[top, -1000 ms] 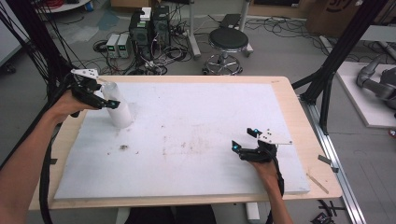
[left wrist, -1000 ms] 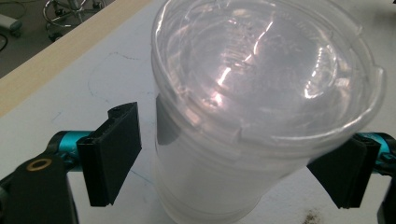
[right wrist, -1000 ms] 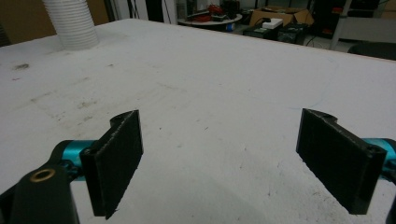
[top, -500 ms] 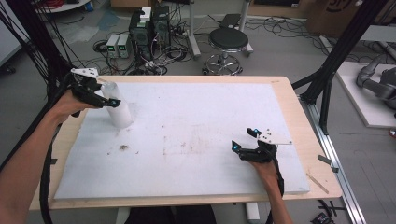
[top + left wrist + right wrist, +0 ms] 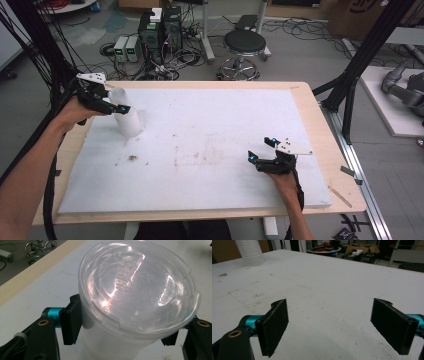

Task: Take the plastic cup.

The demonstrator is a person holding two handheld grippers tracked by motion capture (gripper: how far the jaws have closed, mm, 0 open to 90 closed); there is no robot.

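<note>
Left hand-held gripper [image 5: 125, 340] round lidded plastic cup [image 5: 135, 297], prob. clamped, on white board [image 5: 210, 150].

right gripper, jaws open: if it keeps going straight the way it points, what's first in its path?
Probably nothing soon: ahead of the right gripper lies bare white table top. The ribbed white cup stands off to the left of that line, though depth is hard to judge.
</note>
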